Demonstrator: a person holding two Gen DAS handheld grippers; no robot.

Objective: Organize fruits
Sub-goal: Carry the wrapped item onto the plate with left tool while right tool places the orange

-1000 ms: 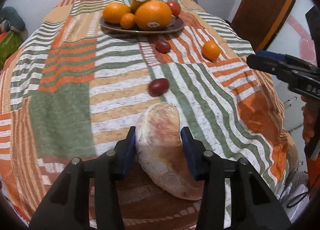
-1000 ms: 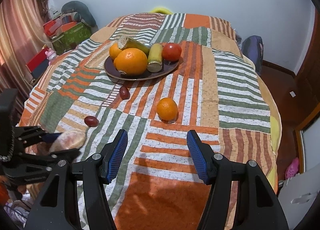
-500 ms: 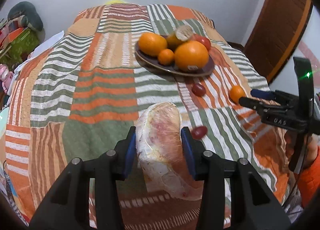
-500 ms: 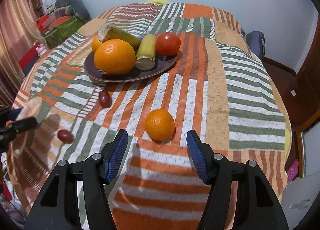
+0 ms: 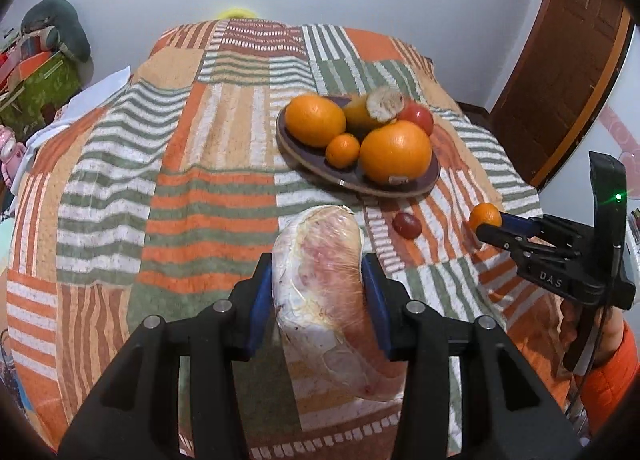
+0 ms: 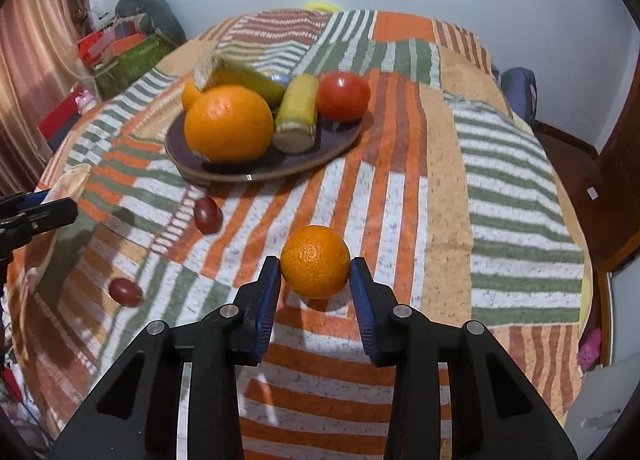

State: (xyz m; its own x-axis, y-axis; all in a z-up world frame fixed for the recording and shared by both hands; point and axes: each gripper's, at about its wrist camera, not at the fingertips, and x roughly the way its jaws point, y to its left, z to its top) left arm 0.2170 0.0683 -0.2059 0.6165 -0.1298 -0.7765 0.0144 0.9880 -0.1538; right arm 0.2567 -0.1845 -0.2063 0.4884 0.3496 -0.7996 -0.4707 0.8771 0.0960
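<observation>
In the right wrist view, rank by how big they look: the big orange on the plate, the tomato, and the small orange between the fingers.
1. Big orange.
2. Small orange, though nearness to the camera inflates it.
3. Tomato.

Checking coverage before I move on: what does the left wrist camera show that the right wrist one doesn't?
Only the left wrist: the small orange on the plate.

Only the right wrist: a second red fruit near the cloth's edge.

Both: the left gripper clamping the plastic-wrapped fruit, and the right gripper around the loose orange.
</observation>
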